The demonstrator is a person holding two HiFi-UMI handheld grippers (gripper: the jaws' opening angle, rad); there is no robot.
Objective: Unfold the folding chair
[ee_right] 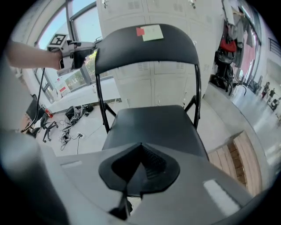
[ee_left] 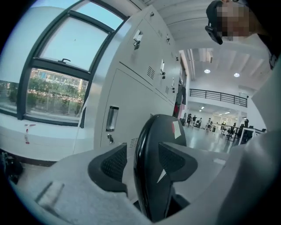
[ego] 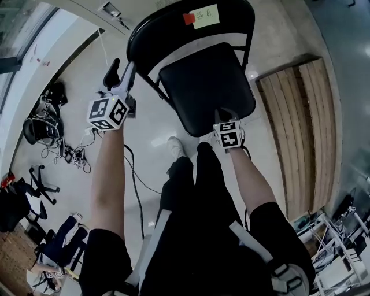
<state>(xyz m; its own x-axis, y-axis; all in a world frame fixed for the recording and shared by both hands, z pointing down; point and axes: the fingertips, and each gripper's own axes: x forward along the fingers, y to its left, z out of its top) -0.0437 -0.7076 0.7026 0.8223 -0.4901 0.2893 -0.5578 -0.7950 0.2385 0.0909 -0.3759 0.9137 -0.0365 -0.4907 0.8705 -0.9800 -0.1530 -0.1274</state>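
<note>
One view alone — the left gripper view — shows left tongs (ee_left: 145,161) apart astride backrest (ee_left: 153,132); right tongs (ee_right: 140,166) together.

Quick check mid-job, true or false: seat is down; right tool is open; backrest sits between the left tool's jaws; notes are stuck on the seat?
The seat is folded down: true.
The right tool is open: false, its jaws are together with nothing between them.
The left tool has the backrest between its open jaws: true.
The sticky notes are on the seat: false, they are on the backrest's top.
</note>
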